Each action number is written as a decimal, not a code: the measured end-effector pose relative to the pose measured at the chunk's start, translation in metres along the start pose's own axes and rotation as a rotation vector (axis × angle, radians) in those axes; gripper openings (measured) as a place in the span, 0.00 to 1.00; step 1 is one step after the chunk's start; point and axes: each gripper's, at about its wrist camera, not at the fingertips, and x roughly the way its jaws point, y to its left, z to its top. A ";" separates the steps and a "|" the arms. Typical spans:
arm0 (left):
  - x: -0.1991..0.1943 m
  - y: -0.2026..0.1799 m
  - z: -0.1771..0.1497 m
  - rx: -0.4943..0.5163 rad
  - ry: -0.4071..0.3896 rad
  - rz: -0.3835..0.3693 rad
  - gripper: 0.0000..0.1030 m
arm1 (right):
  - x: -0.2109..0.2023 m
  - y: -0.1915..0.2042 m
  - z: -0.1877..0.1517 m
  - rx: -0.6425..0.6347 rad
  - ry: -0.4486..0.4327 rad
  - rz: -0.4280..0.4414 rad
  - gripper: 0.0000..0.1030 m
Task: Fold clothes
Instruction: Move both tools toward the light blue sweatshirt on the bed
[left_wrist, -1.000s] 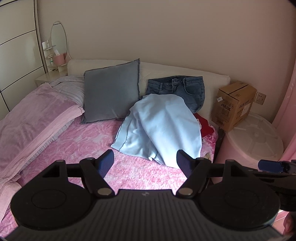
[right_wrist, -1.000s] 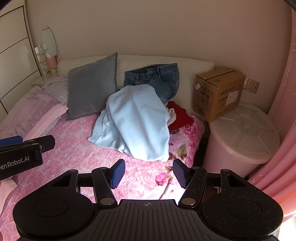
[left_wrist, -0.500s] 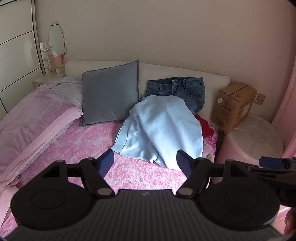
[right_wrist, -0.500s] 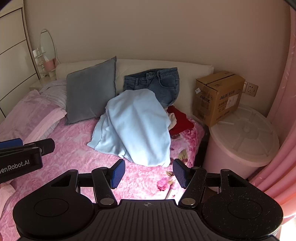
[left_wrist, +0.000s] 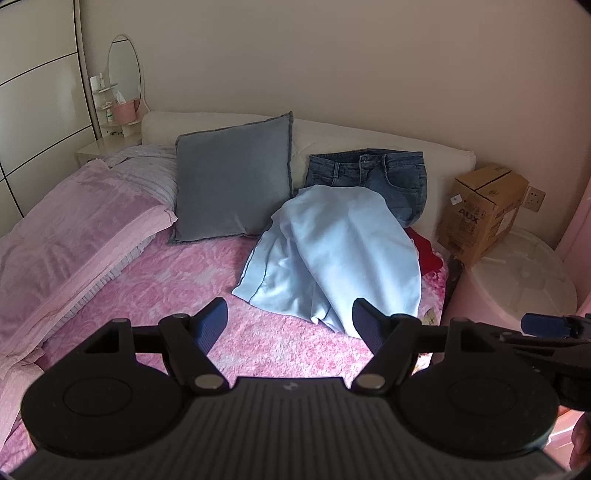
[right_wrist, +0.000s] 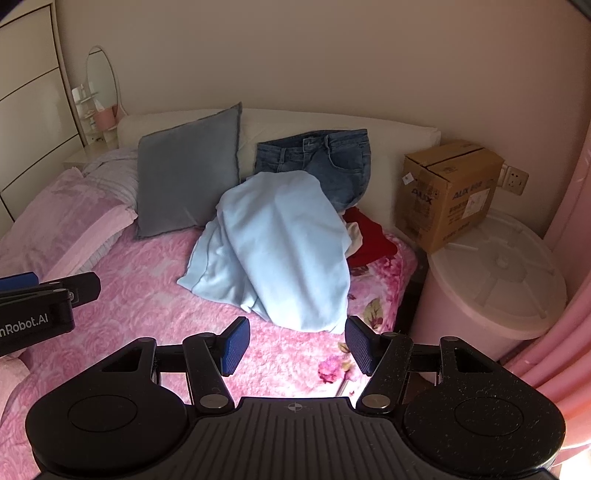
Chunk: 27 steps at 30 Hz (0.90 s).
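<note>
A rumpled pale-blue cotton garment (left_wrist: 332, 254) lies heaped at centre frame on the pink bed, overlapping folded dark-blue denim jeans (left_wrist: 373, 177) propped above it, with a crumpled red cloth (right_wrist: 369, 240) just right.

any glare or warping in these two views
Right wrist view: a blown-out bright patch on the pink bedspread between the right gripper fingers; left wrist view: dimmer and evenly lit; both views: fisheye bends the wall cabinet lines and darkens the corners.
</note>
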 end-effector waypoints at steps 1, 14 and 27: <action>0.002 0.000 0.000 0.000 0.004 0.002 0.69 | 0.002 -0.001 0.001 0.001 0.003 0.002 0.59; 0.050 -0.006 0.013 -0.009 0.076 0.006 0.69 | 0.040 -0.025 0.017 0.020 0.037 0.008 0.59; 0.114 -0.026 0.036 0.011 0.128 0.000 0.69 | 0.081 -0.048 0.040 0.007 -0.024 0.069 0.59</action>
